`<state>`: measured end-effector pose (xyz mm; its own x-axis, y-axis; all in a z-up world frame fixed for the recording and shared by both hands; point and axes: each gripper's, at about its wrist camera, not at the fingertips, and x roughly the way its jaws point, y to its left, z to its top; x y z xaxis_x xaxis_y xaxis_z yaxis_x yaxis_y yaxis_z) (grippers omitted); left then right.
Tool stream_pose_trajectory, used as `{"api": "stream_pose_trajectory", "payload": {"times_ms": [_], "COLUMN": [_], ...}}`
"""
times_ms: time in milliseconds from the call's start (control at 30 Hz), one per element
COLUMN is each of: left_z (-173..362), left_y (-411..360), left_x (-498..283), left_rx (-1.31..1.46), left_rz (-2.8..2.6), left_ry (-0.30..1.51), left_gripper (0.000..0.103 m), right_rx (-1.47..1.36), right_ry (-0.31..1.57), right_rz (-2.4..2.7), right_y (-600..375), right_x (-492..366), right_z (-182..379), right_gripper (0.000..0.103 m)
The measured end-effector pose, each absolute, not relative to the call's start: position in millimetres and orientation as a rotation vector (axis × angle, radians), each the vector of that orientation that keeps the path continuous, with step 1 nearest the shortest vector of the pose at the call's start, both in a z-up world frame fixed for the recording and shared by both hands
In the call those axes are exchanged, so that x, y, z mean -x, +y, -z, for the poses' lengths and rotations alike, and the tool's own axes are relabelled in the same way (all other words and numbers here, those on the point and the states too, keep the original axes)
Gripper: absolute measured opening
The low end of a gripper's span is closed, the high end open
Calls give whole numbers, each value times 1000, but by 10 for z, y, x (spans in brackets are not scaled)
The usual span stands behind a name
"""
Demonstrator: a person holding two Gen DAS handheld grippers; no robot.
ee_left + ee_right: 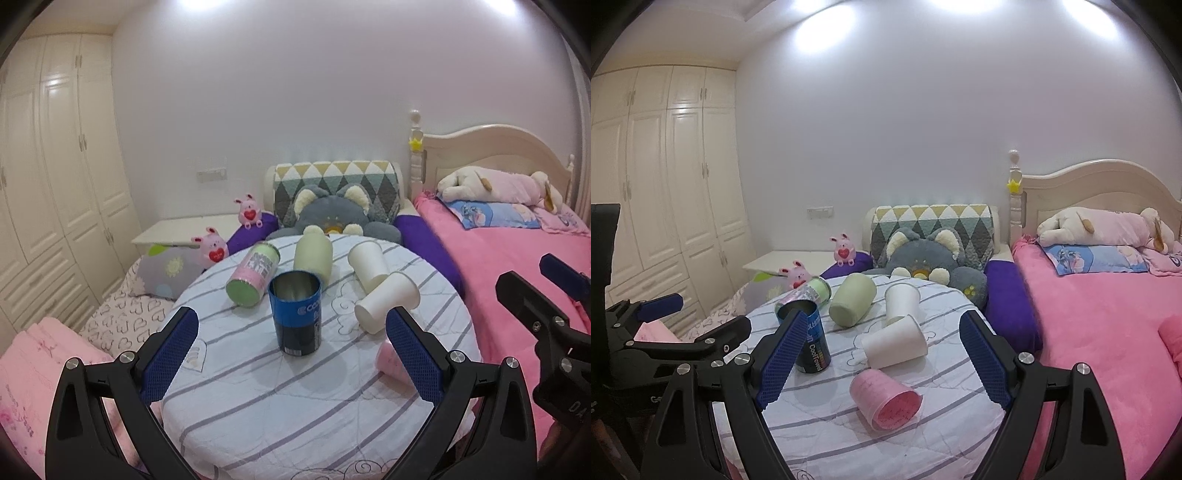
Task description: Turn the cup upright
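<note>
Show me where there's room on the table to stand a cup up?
The near part of the table, in front of the blue can and left of the pink cup, is bare striped cloth. The far half is crowded: the green-ended can, green cup and two white cups lie close together.

Six cups are counted on the table (820, 424): one blue metal cup (812, 343) upright; five on their sides, namely two white paper cups (901, 302) (895, 341), one pink cup (886, 400), one green cup (851, 301), one pink-and-green labelled cup (253, 275). Two pink bunny toys (210, 247) (249, 212) are counted behind.
</note>
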<state>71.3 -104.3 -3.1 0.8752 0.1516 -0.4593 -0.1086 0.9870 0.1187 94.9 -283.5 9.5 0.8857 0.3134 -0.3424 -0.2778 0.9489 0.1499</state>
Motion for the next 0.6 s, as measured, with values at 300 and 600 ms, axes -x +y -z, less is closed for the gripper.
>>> {"api": "stream_pose_trajectory", "payload": {"times_ms": [300,600], "left_z": [-14,-21], "left_y": [-1025,-941], "left_x": [-734,-763], "left_rx": [-73,-62], "left_rz": [-123,-129], "left_ry": [456,451], "left_gripper": [103,103], "right_rx": [-90,-72], "right_ry": [354,361], "right_rz": [-289,-297], "right_y": [-2857,-2757], "right_x": [-908,-926], "right_z": [-142,-160], "right_gripper": [86,86]}}
